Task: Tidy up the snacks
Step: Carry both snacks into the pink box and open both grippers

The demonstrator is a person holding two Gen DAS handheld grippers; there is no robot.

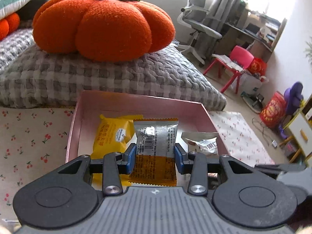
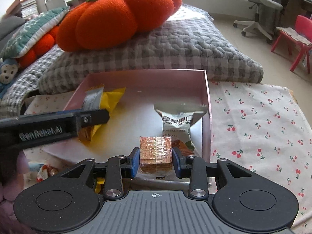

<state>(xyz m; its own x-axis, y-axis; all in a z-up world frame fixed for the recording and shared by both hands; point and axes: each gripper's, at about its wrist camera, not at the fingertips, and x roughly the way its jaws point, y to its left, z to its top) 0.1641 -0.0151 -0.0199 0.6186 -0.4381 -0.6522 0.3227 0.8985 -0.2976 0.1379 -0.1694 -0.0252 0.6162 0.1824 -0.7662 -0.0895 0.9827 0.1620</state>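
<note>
1. The left gripper (image 1: 155,157) pinches a silver-and-orange snack packet (image 1: 156,146) between its blue pads; the packet's printed back with a barcode faces the camera, and it hangs over the inside of the pink box (image 1: 136,102).
2. The right gripper (image 2: 156,159) is clamped on a clear-wrapped stack of brown crackers (image 2: 156,152), a blue pad pressing each side, over the near right part of the same box.
3. The pink box is a shallow open tray with a white floor. It sits on a white cloth printed with cherries (image 2: 253,126), its far wall close against a grey checked quilt (image 1: 97,78).
4. Inside the box, on the left, lies a yellow snack bag (image 1: 111,136). In the left wrist view the held packet overlaps the bag's right edge.
5. At the right of the box stands a white pecan kernel pouch (image 2: 176,122), just behind the held crackers and close to the right wall.
6. In the right wrist view the left gripper's black body reaches in from the left, covering part of the yellow bag.
7. A large orange pumpkin cushion (image 1: 103,23) rests on the quilt behind the box.
8. Some loose wrappers (image 2: 44,172) show at the lower left of the right wrist view, outside the box; they are too blurred to tell what they are.
</note>
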